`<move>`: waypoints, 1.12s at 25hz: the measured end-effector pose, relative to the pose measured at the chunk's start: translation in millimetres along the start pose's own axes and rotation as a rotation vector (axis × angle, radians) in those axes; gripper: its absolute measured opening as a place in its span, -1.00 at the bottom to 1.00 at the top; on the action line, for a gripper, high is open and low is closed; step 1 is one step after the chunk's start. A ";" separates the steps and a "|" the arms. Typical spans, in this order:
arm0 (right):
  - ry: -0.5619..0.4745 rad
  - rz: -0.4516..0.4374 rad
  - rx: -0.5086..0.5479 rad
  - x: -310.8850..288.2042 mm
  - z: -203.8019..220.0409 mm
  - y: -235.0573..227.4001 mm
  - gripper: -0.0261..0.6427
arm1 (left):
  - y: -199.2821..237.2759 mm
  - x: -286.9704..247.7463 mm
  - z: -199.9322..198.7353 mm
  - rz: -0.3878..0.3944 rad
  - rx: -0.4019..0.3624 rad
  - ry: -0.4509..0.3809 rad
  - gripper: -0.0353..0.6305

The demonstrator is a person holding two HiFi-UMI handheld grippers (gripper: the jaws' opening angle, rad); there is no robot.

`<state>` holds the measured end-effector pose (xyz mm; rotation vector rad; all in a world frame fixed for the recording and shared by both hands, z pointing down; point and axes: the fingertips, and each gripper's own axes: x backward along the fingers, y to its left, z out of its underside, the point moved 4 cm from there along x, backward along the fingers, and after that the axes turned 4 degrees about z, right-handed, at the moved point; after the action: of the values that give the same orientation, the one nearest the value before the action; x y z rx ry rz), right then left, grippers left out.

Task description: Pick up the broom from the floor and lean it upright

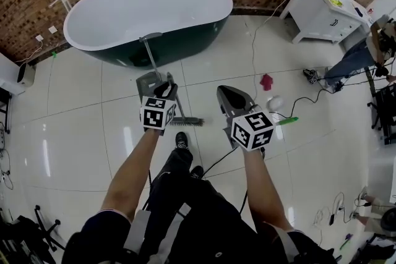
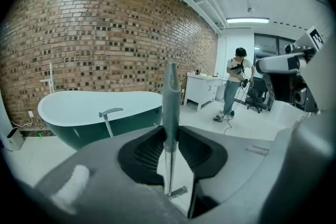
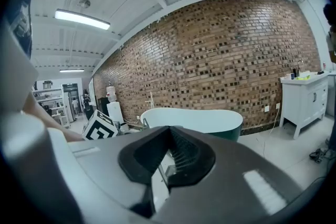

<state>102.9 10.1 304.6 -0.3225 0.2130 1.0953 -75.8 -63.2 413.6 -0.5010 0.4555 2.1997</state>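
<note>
In the left gripper view the broom's grey handle [image 2: 170,97] rises nearly upright between the jaws of my left gripper [image 2: 170,152], which is shut on it. Its bristle head [image 2: 179,191] shows far below, down by the floor. From the head view, the left gripper [image 1: 162,85] sits above the dark bristle head [image 1: 185,122] on the white tiles. My right gripper [image 1: 230,96] hovers a little to the right of the broom, apart from it. In its own view the right gripper [image 3: 164,170] has a narrow gap between its jaws with nothing in it.
A white and dark green bathtub [image 1: 124,15] stands ahead against the brick wall, with a floor-standing faucet [image 1: 150,49] in front of it. A white cabinet [image 1: 318,9] is at the far right. A red object [image 1: 266,81], cables and a person [image 1: 356,59] occupy the right floor.
</note>
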 end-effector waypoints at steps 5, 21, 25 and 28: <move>0.011 0.008 -0.012 -35.8 -9.1 -40.7 -0.91 | 3.4 -46.9 -23.3 0.020 0.029 -0.005 -0.63; 0.093 -0.096 0.040 -180.9 -62.2 -132.3 -0.91 | 59.7 -154.6 -47.1 -0.070 0.163 0.060 -0.62; 0.109 -0.184 0.063 -224.0 -64.6 -154.1 -0.91 | 69.5 -182.7 -46.7 -0.118 0.216 0.070 -0.62; 0.123 -0.284 0.081 -260.2 -65.6 -164.0 -0.91 | 81.1 -200.7 -40.6 -0.191 0.256 0.067 -0.62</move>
<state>133.5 -299.2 352.9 -0.3369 0.3097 0.7848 -13.1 -259.9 490.5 -0.4592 0.6856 1.9131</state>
